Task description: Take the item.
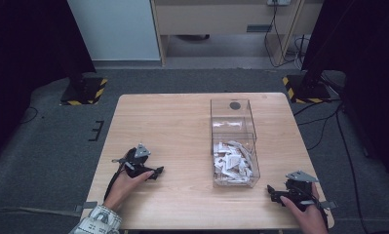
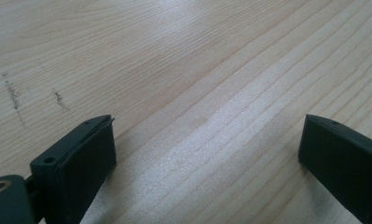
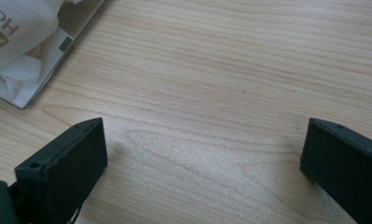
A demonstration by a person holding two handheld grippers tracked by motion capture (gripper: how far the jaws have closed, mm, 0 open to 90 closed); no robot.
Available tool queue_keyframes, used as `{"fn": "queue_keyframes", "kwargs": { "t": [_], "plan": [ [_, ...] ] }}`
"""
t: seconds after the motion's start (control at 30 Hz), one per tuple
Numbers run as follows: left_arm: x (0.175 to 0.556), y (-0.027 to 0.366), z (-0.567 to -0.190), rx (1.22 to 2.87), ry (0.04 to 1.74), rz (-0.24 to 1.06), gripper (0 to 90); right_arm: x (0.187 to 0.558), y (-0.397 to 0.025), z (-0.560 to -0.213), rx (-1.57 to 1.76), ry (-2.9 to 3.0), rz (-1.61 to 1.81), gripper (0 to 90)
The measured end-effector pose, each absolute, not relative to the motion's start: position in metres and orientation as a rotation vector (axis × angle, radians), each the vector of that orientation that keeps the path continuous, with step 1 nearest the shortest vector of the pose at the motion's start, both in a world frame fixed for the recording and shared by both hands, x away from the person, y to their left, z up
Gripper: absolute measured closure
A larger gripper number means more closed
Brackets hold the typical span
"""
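From the high view, my left gripper (image 1: 155, 171) rests low on the wooden table (image 1: 172, 126), well to the left of the clear box (image 1: 233, 141), its tips turned toward that box; my right gripper (image 1: 272, 193) sits near the table's front edge, just off the box's front right corner, also turned toward it. The box stands right of the table's middle, and the white packets (image 1: 232, 161) lie heaped in its nearer half, the farther half holding far fewer. In the left gripper view, my jaws stand wide apart with nothing between them, only bare wood grain with a few faint dark marks to the left. In the right gripper view, my jaws are likewise spread wide over bare wood, and a corner of the box with a printed packet (image 3: 20, 42) inside shows at the upper left, apart from both jaws.
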State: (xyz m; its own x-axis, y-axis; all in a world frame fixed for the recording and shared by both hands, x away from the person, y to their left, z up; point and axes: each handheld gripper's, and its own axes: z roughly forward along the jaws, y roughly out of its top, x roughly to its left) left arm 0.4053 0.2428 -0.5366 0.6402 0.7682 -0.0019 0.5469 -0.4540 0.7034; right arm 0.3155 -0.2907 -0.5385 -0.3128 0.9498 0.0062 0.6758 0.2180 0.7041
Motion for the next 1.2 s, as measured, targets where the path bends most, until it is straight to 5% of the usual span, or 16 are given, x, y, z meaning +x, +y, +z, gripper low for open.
{"fn": "queue_keyframes", "kwargs": {
  "t": [1.2],
  "plan": [
    [0.395, 0.153, -0.455, 2.139, 0.684, 0.408, 7.0, 0.315, -0.291, -0.538, 1.507, 2.068, 0.856, 0.8]
  ]
}}
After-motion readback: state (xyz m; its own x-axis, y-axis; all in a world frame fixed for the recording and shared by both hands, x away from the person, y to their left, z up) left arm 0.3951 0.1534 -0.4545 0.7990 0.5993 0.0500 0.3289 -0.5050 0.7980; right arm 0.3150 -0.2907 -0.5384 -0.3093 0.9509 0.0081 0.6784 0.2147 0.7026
